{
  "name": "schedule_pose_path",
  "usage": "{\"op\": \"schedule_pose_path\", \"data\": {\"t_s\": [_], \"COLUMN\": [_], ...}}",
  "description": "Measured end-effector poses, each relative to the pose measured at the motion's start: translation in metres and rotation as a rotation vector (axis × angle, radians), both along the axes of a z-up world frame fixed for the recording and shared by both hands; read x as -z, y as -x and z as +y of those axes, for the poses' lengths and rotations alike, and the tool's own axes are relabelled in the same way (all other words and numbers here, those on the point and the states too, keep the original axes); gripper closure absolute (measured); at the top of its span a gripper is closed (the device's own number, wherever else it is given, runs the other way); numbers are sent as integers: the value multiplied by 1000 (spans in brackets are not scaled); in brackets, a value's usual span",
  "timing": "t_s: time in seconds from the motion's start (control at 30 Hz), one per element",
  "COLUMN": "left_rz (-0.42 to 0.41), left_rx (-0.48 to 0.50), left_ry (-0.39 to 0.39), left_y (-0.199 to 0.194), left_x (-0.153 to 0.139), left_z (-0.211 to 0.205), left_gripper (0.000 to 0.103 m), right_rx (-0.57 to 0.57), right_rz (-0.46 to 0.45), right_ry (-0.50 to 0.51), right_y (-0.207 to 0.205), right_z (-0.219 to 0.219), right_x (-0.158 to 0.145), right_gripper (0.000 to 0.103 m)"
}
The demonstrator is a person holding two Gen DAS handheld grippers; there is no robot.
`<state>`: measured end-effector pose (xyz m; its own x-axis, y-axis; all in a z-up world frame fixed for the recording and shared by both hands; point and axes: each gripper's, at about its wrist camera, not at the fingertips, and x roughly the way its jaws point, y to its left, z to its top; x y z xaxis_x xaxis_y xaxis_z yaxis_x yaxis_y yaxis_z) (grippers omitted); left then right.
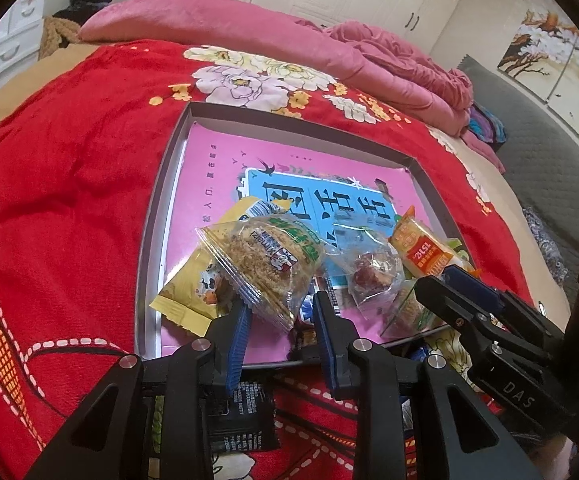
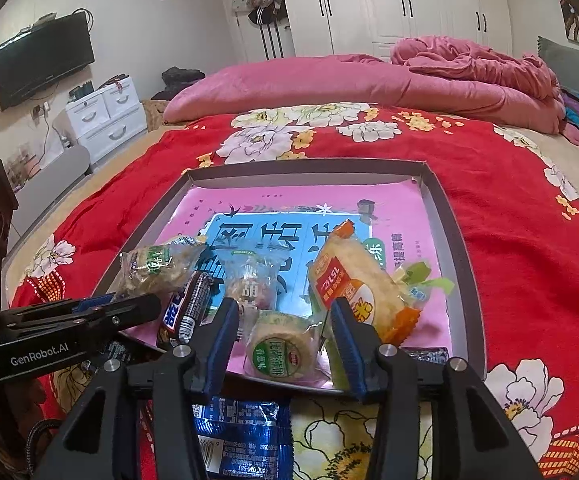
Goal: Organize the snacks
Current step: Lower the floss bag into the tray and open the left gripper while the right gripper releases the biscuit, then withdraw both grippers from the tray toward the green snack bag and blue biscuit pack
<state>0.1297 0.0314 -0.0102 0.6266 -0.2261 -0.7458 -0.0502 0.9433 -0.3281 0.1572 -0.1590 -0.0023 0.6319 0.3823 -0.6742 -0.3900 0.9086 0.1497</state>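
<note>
Left wrist view looks down over a bed [image 1: 69, 168] spread with a red floral blanket, which serves as the work surface; on it lies a shallow grey-rimmed box [image 1: 157, 216] with a pink printed lining, evidently the collecting tray for the snacks. Most packets are bunched at its near edge, probably because that is the easiest reach. An orange-ended cracker pack [image 2: 353, 276] lies on the lining, tilted against smaller sweets, and a dark candy bar [image 2: 187, 312] leans over the rim. The left claw [image 1: 279, 316] is partly open around the crimped end of a clear meat-floss cake packet [image 1: 265, 264]; whether its pads press the wrapper I cannot tell. The right claw [image 2: 285, 332] stands moderately open with a round green-labelled pastry [image 2: 283, 352] between its jaws, pads apparently clear of it, suggesting a drop-off or an approach. A blue foil packet [image 2: 245, 436] waits outside the box on the blanket.
</note>
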Motion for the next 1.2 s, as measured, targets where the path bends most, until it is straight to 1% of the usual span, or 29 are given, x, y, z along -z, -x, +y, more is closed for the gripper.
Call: {"op": "schedule_pose_path", "data": {"t_s": [0.07,0.13,0.3,0.4,0.47,0.6,0.7,0.77,0.87,1.0,1.2], "left_rz": [-2,-6,-9,-14,-17,-26,-39,-49,-70,-84,-110], "left_rx": [-3,-6,-8,-7,-9,-10,-8,-5,-3,5,-5], "left_ry": [0,-5,-2,-6,-13,-9,-14,-18,-21,-24,-39], "left_y": [0,1,1,1,2,2,4,5,8,10,16], "left_x": [-1,-1,-2,-4,-5,-7,-10,-12,-17,-20,-26], "left_z": [0,0,0,-1,-1,-1,-2,-3,-4,-6,-7], "left_gripper": [62,59,57,54,48,46,42,38,32,30,28], "right_rx": [-1,0,-3,-1,2,3,3,5,5,8,12], "right_rz": [-4,-9,-23,-34,-39,-41,-45,-53,-63,-71,-86], "right_ry": [-1,-1,-4,-6,-9,-10,-14,-15,-23,-30,-42], "right_y": [1,1,3,4,4,4,4,5,7,8,11], "right_z": [0,0,0,-1,-2,-3,-4,-5,-6,-8,-12], "right_x": [-1,-1,-4,-6,-7,-9,-10,-12,-14,-17,-21], "right_gripper": [51,50,49,47,46,45,44,40,39,36,35]}}
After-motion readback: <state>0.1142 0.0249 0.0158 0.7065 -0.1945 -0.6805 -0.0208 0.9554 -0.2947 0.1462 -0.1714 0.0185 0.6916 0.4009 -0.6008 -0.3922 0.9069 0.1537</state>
